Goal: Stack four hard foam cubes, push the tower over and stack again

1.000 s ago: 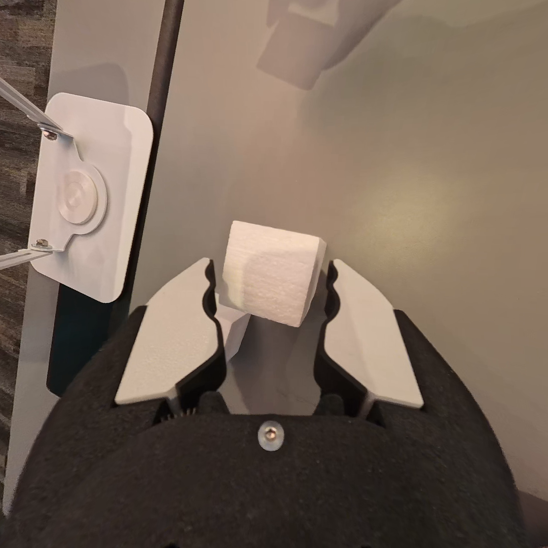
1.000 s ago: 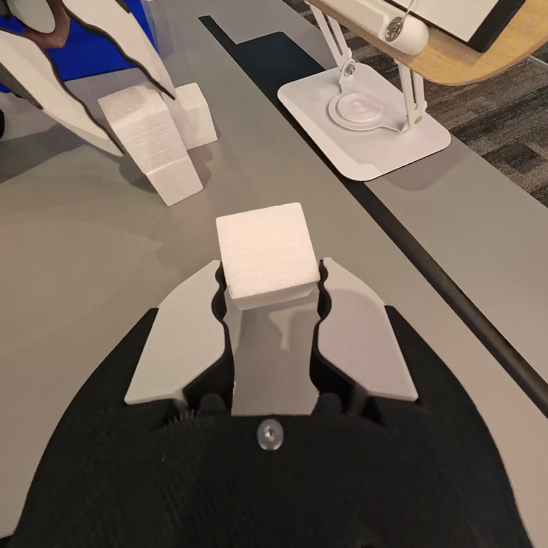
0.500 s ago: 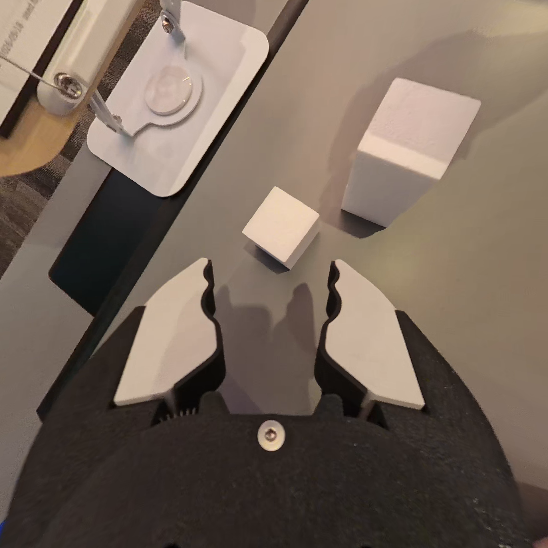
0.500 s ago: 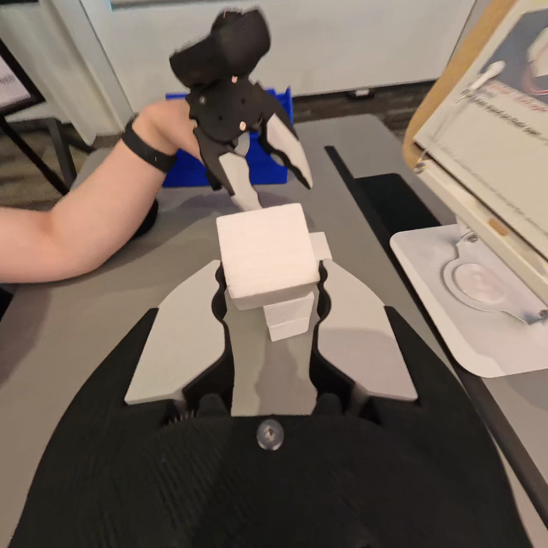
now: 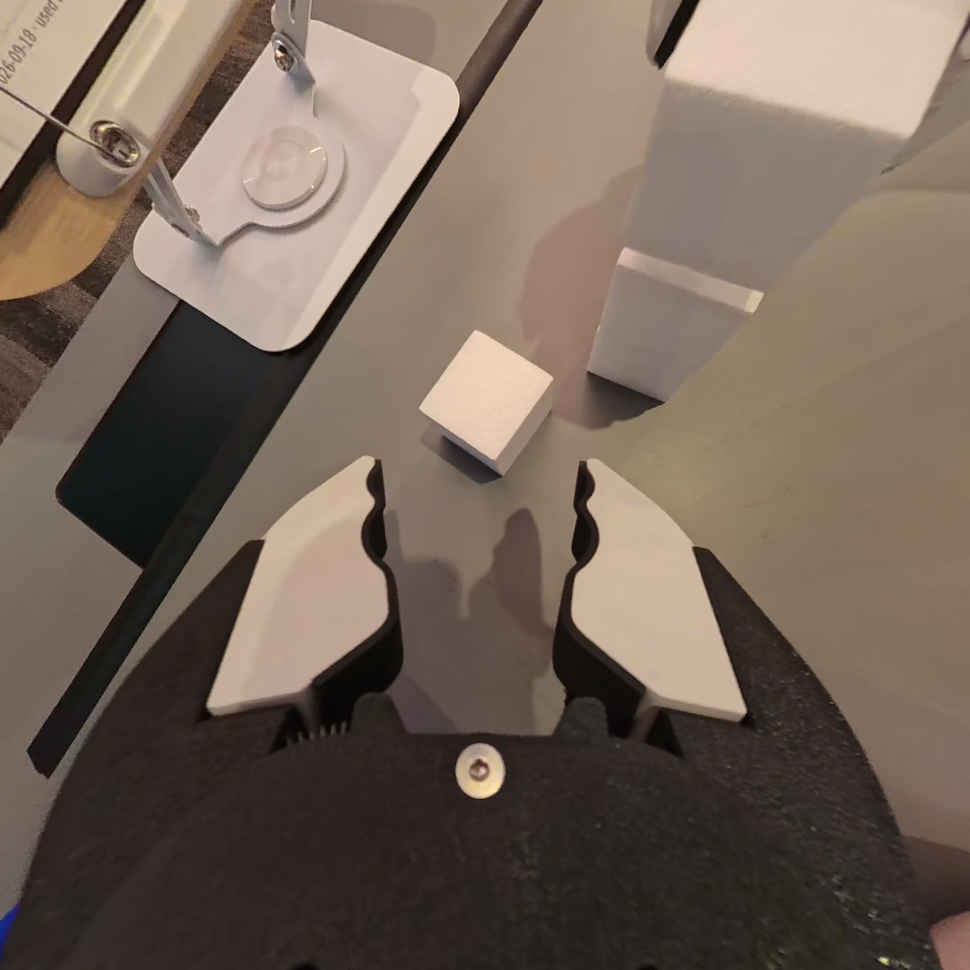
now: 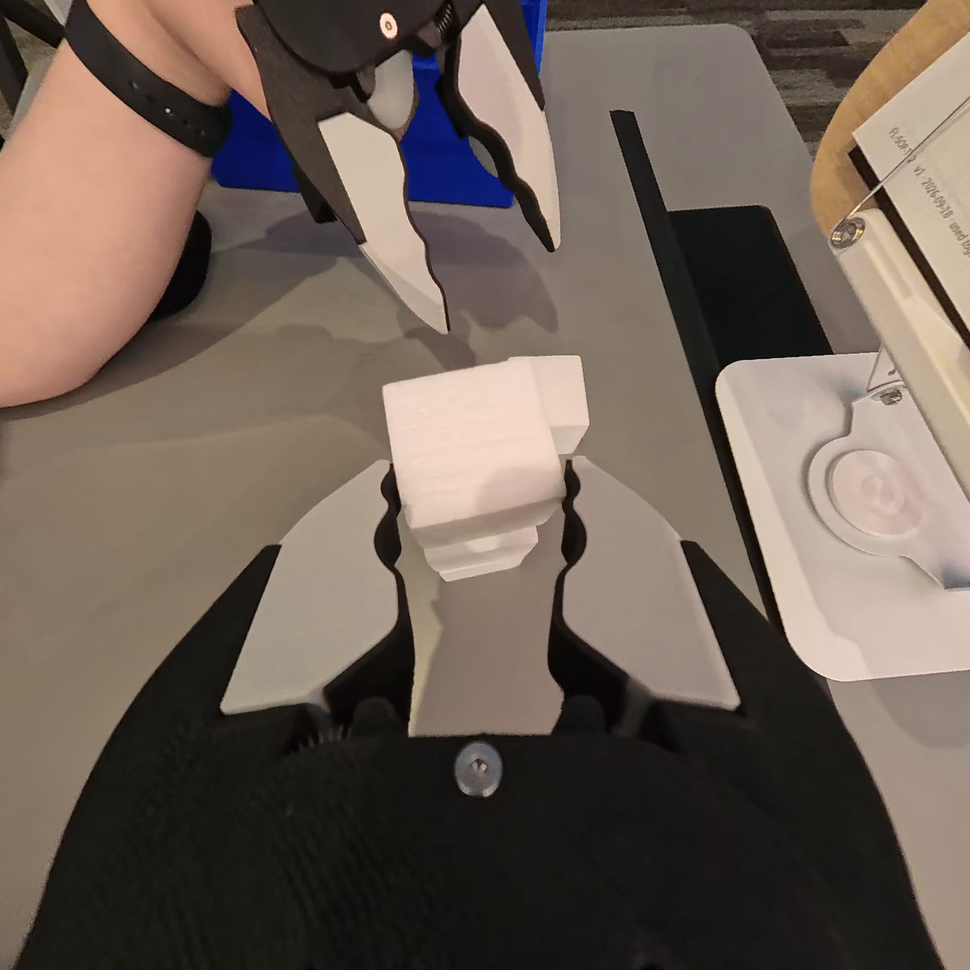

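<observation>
My right gripper (image 6: 478, 470) is shut on a white foam cube (image 6: 467, 441) and holds it directly over a two-cube stack (image 6: 480, 551); whether it rests on the stack I cannot tell. The left wrist view shows this tower (image 5: 682, 315) at the upper right, with the held cube (image 5: 840, 63) on top. A fourth cube (image 5: 488, 404) lies loose on the grey table (image 5: 813, 525), just ahead of my left gripper (image 5: 478, 467), which is open and empty. In the right wrist view the loose cube (image 6: 564, 399) sits behind the tower, below the left gripper (image 6: 496, 286).
A white stand base (image 5: 294, 199) (image 6: 866, 525) carries a wooden board with a paper sheet beside the cubes. A black strip (image 5: 157, 420) runs along the table there. A blue bin (image 6: 446, 173) stands at the far end. A person's forearm (image 6: 105, 236) lies over the table's left side. My right fingertips sit around 12 cm from my left ones.
My right gripper carried its cube from low over the table to above the two-cube stack. My left gripper left the stack's top cube, swung over to the loose cube and came closer to it.
</observation>
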The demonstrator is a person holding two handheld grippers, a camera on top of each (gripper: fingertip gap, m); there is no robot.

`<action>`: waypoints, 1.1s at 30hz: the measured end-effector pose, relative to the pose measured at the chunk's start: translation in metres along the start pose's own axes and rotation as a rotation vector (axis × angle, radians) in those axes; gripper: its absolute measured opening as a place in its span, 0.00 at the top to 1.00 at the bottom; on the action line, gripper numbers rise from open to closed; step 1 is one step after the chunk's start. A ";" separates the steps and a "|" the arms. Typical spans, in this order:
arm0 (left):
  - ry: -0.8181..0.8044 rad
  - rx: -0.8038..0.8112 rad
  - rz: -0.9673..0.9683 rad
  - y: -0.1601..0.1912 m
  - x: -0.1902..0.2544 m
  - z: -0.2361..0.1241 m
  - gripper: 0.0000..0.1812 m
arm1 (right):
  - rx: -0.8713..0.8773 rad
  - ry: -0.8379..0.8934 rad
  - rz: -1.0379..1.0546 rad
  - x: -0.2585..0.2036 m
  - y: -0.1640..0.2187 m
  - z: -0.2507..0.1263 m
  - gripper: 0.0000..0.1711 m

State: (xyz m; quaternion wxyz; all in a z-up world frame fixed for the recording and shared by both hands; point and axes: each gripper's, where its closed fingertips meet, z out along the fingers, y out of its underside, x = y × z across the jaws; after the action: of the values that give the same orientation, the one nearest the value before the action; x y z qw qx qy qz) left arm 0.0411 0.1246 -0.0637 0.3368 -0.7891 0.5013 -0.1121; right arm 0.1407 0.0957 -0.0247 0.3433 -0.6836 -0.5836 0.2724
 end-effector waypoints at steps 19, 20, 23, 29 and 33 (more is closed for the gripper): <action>0.058 0.130 0.063 -0.007 0.000 0.050 0.59 | 0.076 0.070 -0.034 -0.022 0.021 -0.048 0.52; 0.075 0.171 0.054 -0.011 0.001 0.054 0.59 | 0.092 0.079 -0.033 -0.021 0.025 -0.057 0.52; 0.082 0.159 0.039 -0.003 -0.001 0.065 0.59 | 0.131 0.106 0.016 -0.013 0.034 -0.080 0.52; 0.060 0.067 0.070 0.009 0.001 0.082 0.62 | 0.214 0.122 0.066 -0.003 0.039 -0.109 0.54; 0.023 0.010 0.077 0.014 -0.005 0.075 0.63 | 0.208 0.137 0.076 0.002 0.048 -0.115 0.56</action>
State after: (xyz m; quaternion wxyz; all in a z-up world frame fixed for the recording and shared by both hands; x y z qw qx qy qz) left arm 0.0675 0.1564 -0.1276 0.3390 -0.7661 0.5346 -0.1106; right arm 0.2591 0.0762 0.0084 0.4407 -0.6831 -0.5010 0.2968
